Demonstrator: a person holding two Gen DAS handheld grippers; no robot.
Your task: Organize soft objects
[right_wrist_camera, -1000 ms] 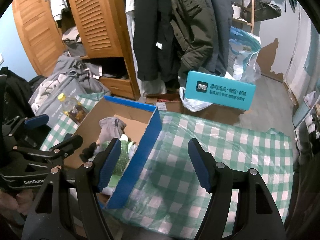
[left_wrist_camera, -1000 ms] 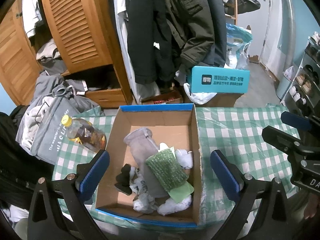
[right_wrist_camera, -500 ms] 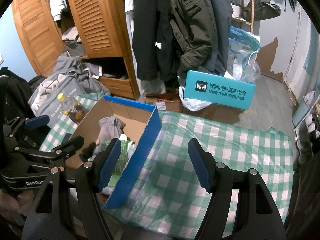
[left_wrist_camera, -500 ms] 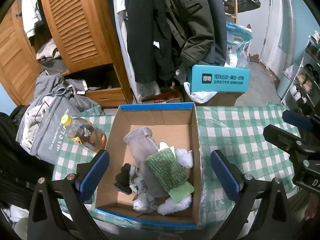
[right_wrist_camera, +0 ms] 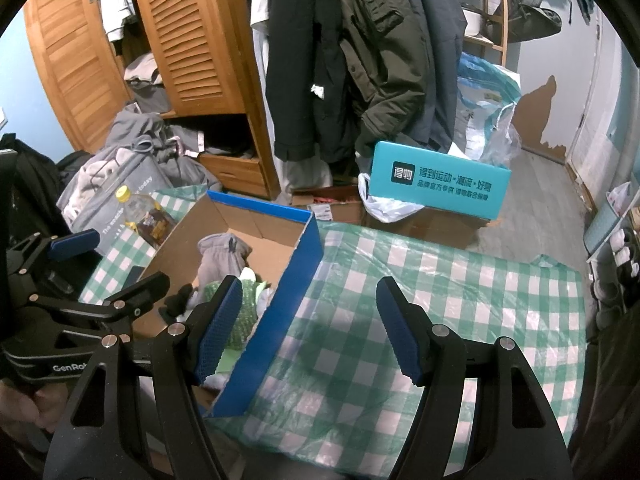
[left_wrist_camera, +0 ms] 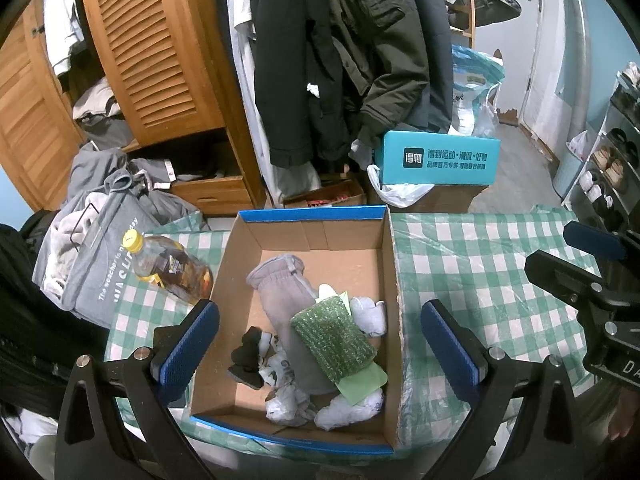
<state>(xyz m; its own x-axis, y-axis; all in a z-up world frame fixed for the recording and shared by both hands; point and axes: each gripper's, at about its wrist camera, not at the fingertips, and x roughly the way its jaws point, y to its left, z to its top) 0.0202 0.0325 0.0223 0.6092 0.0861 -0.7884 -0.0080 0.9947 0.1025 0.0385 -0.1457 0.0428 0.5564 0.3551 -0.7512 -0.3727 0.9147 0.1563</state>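
Note:
An open cardboard box with blue edges [left_wrist_camera: 312,214] sits on the green checked tablecloth [left_wrist_camera: 472,264]. Inside lie a grey glove [left_wrist_camera: 280,292], a green scrubbing sponge [left_wrist_camera: 332,340] on a pale green cloth [left_wrist_camera: 362,382], a black sock [left_wrist_camera: 246,356] and white socks [left_wrist_camera: 348,404]. My left gripper [left_wrist_camera: 318,344] is open and empty, held above the box. My right gripper [right_wrist_camera: 310,328] is open and empty, above the cloth just right of the box's blue wall [right_wrist_camera: 276,320]. The grey glove [right_wrist_camera: 218,256] also shows in the right wrist view.
An oil bottle with a yellow cap [left_wrist_camera: 168,268] lies on the table left of the box. A grey bag of clothes [left_wrist_camera: 92,256] sits beyond the table's left edge. A teal box [left_wrist_camera: 438,158], hanging coats [left_wrist_camera: 340,60] and a wooden wardrobe [left_wrist_camera: 152,52] stand behind.

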